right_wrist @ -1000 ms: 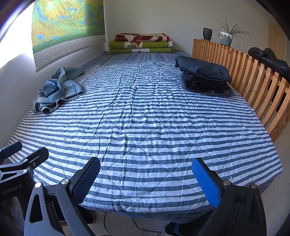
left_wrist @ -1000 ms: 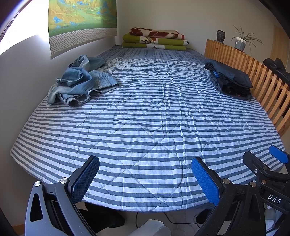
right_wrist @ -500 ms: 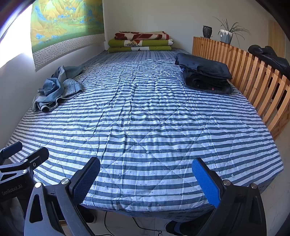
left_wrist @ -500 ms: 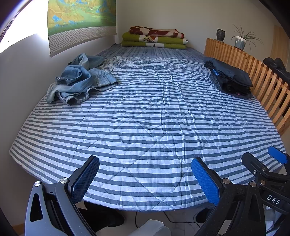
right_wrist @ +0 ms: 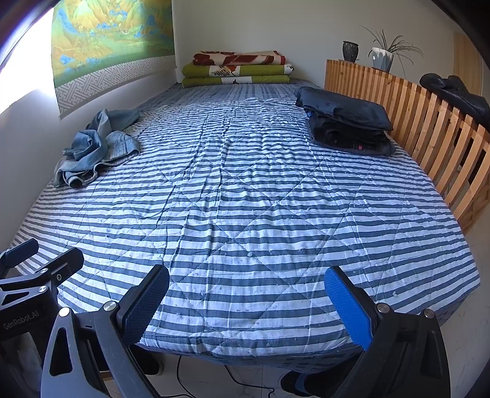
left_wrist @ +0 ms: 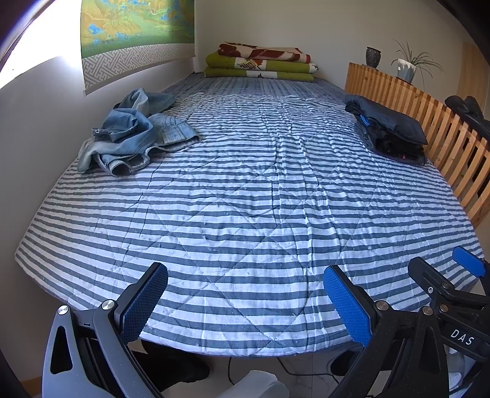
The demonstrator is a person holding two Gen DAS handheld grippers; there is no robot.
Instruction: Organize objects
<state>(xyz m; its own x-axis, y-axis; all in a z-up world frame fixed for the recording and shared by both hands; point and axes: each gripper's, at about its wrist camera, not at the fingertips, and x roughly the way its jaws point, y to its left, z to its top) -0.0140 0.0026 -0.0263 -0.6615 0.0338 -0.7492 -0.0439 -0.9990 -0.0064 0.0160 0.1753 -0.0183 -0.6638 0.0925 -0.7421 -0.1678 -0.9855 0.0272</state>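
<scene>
A crumpled pile of blue denim clothes lies on the left side of the striped bed, near the wall; it also shows in the right wrist view. A stack of folded dark clothes sits on the right side by the wooden rail, also in the right wrist view. My left gripper is open and empty over the bed's near edge. My right gripper is open and empty beside it, and its fingers show at the right of the left wrist view.
Folded green and red blankets lie at the far end of the bed. A slatted wooden rail runs along the right side, with a vase and a potted plant on it. A wall with a painting is on the left.
Both grippers have moved a little forward and higher over the near edge of the bed. Both stay open and empty.
</scene>
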